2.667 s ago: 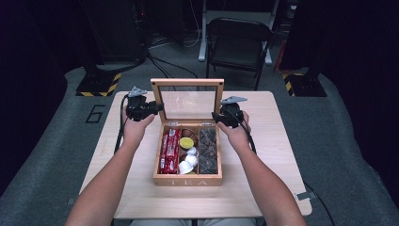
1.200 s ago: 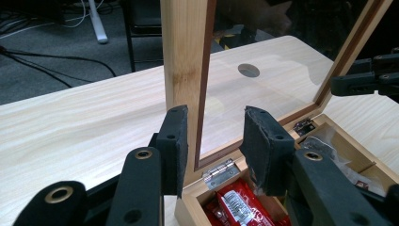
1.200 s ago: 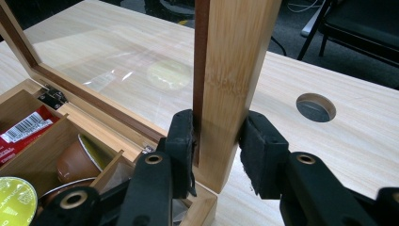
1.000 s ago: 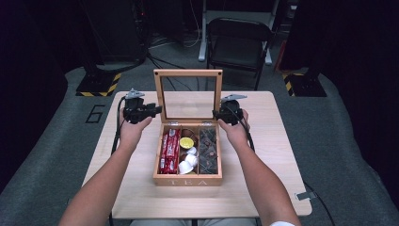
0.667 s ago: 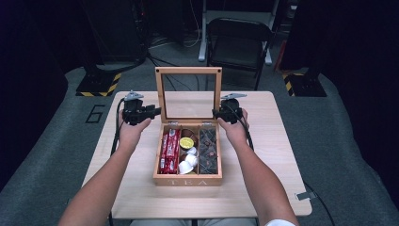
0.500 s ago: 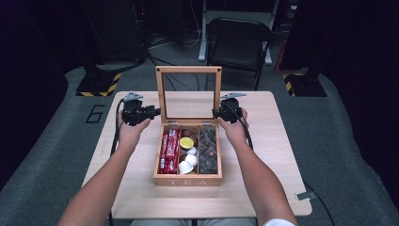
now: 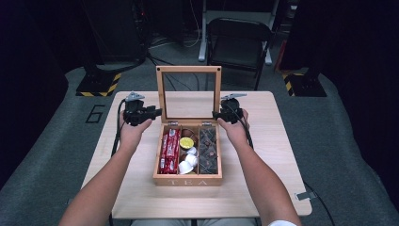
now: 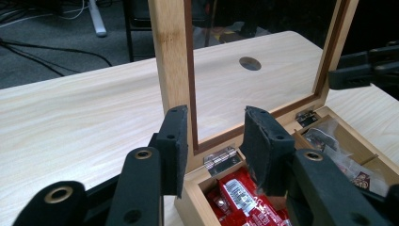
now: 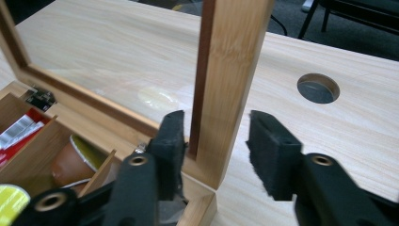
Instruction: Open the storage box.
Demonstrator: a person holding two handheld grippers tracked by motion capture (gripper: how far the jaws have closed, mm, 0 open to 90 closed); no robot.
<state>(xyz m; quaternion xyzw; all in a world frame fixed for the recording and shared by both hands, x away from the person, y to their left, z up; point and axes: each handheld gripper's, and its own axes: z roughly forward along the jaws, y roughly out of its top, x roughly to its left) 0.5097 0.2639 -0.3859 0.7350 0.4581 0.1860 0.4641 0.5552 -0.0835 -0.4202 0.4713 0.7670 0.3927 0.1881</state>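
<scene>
Lid (image 7: 189,94) now stands upright, swung up from its earlier backward lean. My left tongs (image 8: 214,141) and right tongs (image 9: 214,153) gape open, straddling its left and right side rails near the hinges. Tea box (image 7: 187,180) sits mid-table, compartments full. Closing looks just begun; lowering remains.

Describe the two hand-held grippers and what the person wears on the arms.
Both are black: the left hand-held gripper and right hand-held gripper each carry a grey three-cornered plate on top and trail a black cable. The jaws have dark textured pads and brass-ringed holes. The forearms are bare; a white sleeve edge shows at the right arm.
</scene>
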